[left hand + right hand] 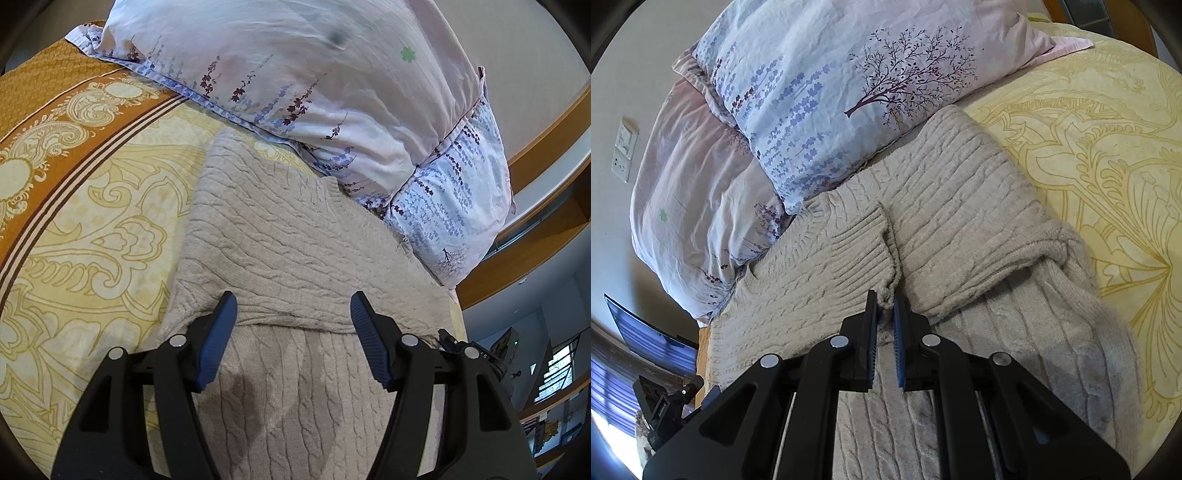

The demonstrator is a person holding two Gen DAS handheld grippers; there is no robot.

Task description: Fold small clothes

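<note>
Between the blue pads of the right tool [885,308], a bunched tip of knit fabric is clamped where a ribbed flap of the sweater [960,206] comes to a point. The left tool [293,314] has its pads well apart, hovering over a folded-over edge, gripping nothing. Beige and cable-knit, the sweater lies partly folded on the bed [92,229], with its far edge tucked against the floral pillows [820,96] and the yellow patterned bedspread [1108,155] showing along its other side. Judged from its thick, slack look, it should handle as soft, fairly weighty and stretchy: it will sag and pull out of shape if lifted by one point. Ribbed hems and doubled fold edges look the firmest places to grip, ideally at two spread points. Slipping seems unlikely on so coarse a knit; snagged loops are the likelier risk.
</note>
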